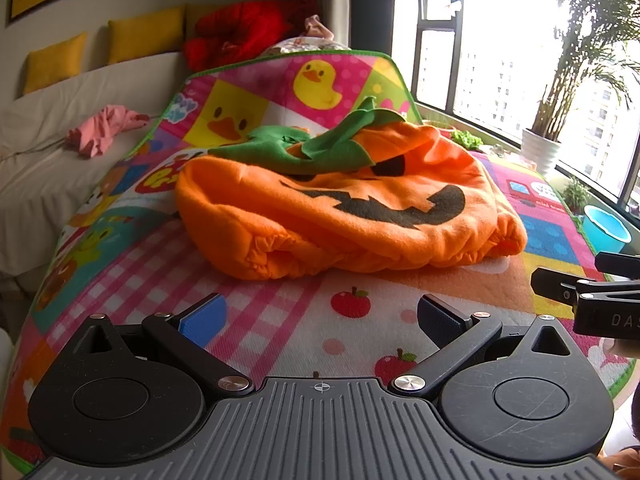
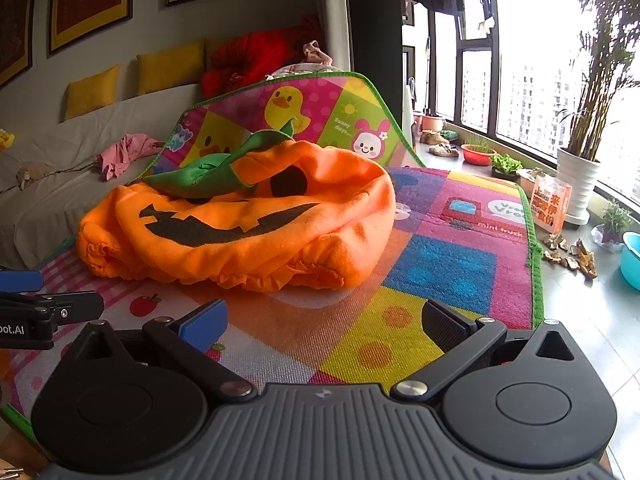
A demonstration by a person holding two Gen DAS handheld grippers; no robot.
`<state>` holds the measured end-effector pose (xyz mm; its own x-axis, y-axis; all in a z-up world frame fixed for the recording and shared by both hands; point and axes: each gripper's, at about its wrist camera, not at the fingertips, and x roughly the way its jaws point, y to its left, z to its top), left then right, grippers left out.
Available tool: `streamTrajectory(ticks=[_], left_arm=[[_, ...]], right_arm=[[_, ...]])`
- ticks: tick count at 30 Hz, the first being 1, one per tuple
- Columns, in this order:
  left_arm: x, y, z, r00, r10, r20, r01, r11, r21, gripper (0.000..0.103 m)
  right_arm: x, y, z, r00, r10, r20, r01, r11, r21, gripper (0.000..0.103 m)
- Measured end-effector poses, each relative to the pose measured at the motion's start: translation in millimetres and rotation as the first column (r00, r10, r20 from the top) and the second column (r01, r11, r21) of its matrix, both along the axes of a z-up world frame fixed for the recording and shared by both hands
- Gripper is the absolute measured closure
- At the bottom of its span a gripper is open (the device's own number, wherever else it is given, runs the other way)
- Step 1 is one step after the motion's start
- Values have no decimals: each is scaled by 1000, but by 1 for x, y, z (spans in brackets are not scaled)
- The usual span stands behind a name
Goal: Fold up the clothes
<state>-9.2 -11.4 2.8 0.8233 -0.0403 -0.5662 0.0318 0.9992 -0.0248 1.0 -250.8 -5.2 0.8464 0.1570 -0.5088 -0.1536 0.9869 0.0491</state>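
- The pumpkin costume [image 1: 344,204] lies on the play mat [image 1: 280,320], ahead of both grippers.
- A sofa [image 1: 60,160] stands left of the mat, a potted plant [image 2: 576,184] right.

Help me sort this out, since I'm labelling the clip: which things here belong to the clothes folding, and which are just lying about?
For the job: pumpkin costume, play mat beneath it, left gripper and right gripper, both open and empty.

Lying about: pink garment on the sofa, yellow cushions, red bundle, potted plant, blue basin.
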Motion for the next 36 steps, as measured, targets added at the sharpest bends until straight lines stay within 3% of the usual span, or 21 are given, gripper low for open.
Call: streamTrajectory(ticks=[36], left_arm=[[7, 6, -4, 1000, 16, -14, -16, 999, 30, 0]], right_arm=[[4, -2, -5, 1000, -10, -10, 10, 1000, -25, 0]])
